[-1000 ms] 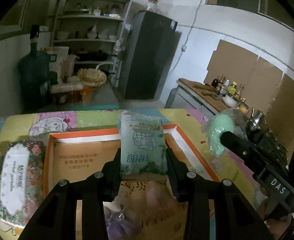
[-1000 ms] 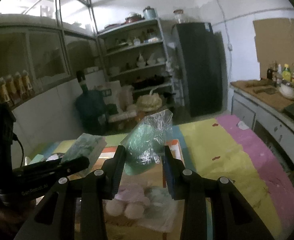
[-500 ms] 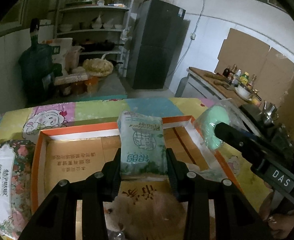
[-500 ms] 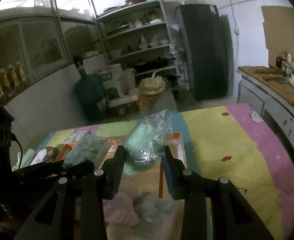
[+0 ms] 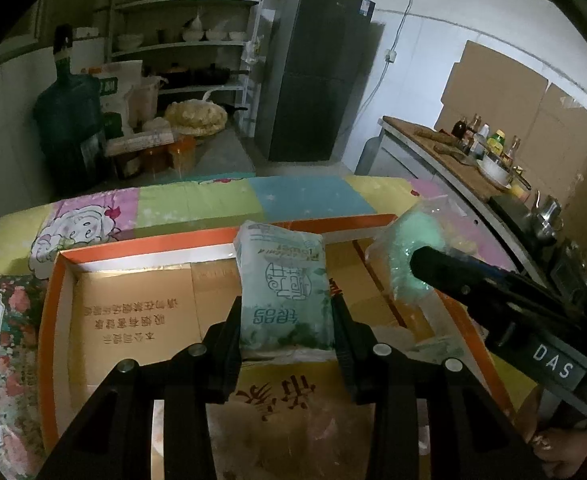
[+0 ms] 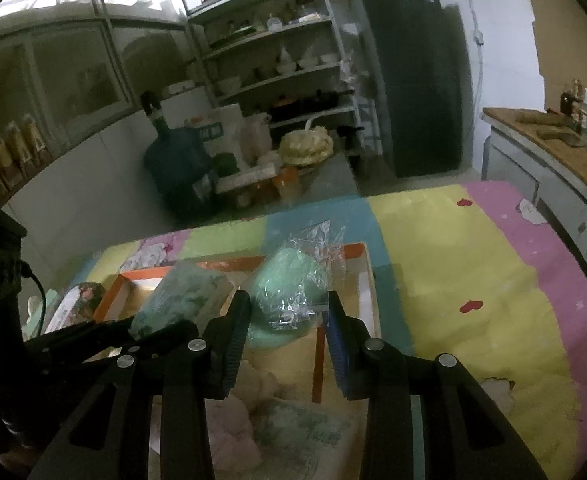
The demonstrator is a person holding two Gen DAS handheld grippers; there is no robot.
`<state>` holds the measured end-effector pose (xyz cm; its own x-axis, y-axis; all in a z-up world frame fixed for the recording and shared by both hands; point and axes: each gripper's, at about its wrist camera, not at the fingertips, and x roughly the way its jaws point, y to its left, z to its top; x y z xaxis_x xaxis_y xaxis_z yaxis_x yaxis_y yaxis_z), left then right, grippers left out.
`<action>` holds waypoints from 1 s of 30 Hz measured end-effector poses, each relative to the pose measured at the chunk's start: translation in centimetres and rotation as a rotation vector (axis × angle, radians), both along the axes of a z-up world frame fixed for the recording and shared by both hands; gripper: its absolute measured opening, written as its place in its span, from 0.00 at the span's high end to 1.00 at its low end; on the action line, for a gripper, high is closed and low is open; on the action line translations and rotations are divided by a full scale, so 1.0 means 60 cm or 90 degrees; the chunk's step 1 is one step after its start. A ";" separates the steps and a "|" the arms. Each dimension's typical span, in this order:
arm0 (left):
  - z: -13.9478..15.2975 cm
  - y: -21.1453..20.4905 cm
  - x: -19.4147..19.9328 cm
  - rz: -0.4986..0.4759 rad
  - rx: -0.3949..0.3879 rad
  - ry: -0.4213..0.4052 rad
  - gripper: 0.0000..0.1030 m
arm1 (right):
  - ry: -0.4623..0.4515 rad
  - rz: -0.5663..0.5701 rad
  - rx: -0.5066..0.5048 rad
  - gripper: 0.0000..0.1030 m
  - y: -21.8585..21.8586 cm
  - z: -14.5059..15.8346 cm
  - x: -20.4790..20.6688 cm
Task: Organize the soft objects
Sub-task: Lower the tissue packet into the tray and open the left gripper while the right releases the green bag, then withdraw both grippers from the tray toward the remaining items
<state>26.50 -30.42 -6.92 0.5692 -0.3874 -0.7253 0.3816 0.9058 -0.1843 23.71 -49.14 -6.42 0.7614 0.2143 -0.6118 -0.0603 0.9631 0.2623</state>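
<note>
My left gripper (image 5: 287,320) is shut on a pale green tissue pack (image 5: 283,288) and holds it upright over an orange-rimmed cardboard box (image 5: 133,304). My right gripper (image 6: 287,318) is shut on a green soft object in a clear plastic bag (image 6: 293,284), held over the same box (image 6: 359,280), towards its right end. The bagged object also shows in the left wrist view (image 5: 409,252), and the tissue pack in the right wrist view (image 6: 185,296). Pink plush items (image 6: 233,428) lie low in the box.
A floral tissue pack (image 5: 1,352) lies left of the box on a patchwork tablecloth (image 6: 473,260). Beyond the table stand a water jug (image 5: 69,120), shelves (image 5: 189,40) and a dark fridge (image 5: 317,72). A counter with bottles (image 5: 477,140) runs along the right.
Both grippers have moved forward and lower over the box, each with its item still held. More of the box floor shows in the left wrist view.
</note>
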 end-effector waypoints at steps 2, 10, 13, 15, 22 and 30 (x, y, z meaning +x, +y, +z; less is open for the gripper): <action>-0.005 -0.002 0.002 -0.001 0.003 0.005 0.61 | 0.013 0.005 -0.001 0.63 0.003 -0.008 0.002; -0.016 -0.006 0.006 -0.006 0.009 0.024 0.61 | 0.055 0.014 -0.004 0.63 0.003 -0.032 0.014; -0.020 -0.006 0.009 -0.006 0.008 0.037 0.59 | 0.064 0.018 -0.005 0.62 0.004 -0.035 0.016; -0.019 -0.007 0.007 -0.007 0.007 0.036 0.58 | 0.074 0.019 -0.005 0.61 0.004 -0.039 0.018; -0.015 -0.008 0.004 -0.005 0.002 0.028 0.48 | 0.086 0.013 -0.006 0.60 0.003 -0.043 0.022; -0.006 0.001 -0.003 0.004 -0.013 0.018 0.38 | 0.080 -0.005 0.003 0.46 -0.004 -0.039 0.014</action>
